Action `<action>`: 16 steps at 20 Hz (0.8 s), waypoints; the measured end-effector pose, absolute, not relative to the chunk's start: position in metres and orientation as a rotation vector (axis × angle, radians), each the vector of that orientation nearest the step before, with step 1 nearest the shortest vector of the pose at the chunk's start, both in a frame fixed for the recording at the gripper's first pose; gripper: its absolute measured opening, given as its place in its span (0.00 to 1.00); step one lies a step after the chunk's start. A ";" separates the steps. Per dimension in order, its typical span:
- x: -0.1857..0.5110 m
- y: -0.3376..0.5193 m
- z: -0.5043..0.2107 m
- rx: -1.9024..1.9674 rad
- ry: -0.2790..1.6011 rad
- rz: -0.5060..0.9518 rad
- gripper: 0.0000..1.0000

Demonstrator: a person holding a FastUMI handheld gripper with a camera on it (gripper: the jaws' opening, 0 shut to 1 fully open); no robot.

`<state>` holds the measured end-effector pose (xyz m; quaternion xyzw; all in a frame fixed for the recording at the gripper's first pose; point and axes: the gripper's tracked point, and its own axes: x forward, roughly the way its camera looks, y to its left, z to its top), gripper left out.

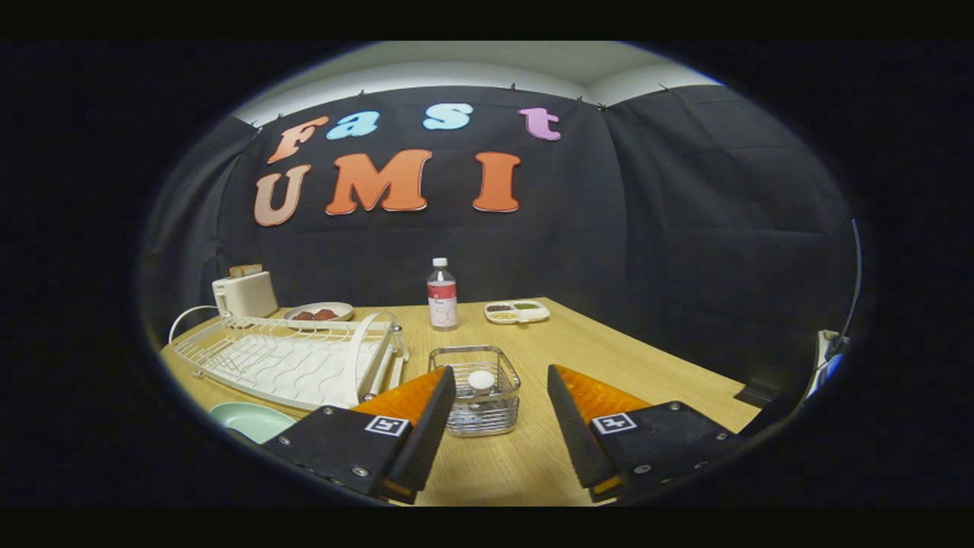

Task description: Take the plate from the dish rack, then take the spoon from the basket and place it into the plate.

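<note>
Right now your gripper (501, 388) has its two orange-and-black fingers spread wide with nothing between them, hovering above the light wooden table (647, 358). Just ahead, in the gap between the fingertips, stands the small square wire basket (478, 392), and the white rounded end of the spoon (481, 380) pokes up inside it. The pale green round plate (251, 418) lies flat on the table beside your left finger, in front of the white wire dish rack (293, 359), which looks bare, so the plate step seems done.

Your risks sit at the basket. That spoon end is small and smooth; pinch it off-centre and it may slip or swing out. The basket is light, so a finger catching its rim could drag or tip it. The plate lies low and partly hidden behind your left finger, so you could easily misjudge the drop.
</note>
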<state>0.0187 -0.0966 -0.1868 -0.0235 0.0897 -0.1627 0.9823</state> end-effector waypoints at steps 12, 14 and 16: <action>0.031 -0.076 -0.182 -0.079 0.171 -0.269 0.07; 0.029 -0.074 -0.178 -0.074 0.167 -0.266 0.07; 0.025 -0.074 -0.172 -0.076 0.159 -0.271 0.07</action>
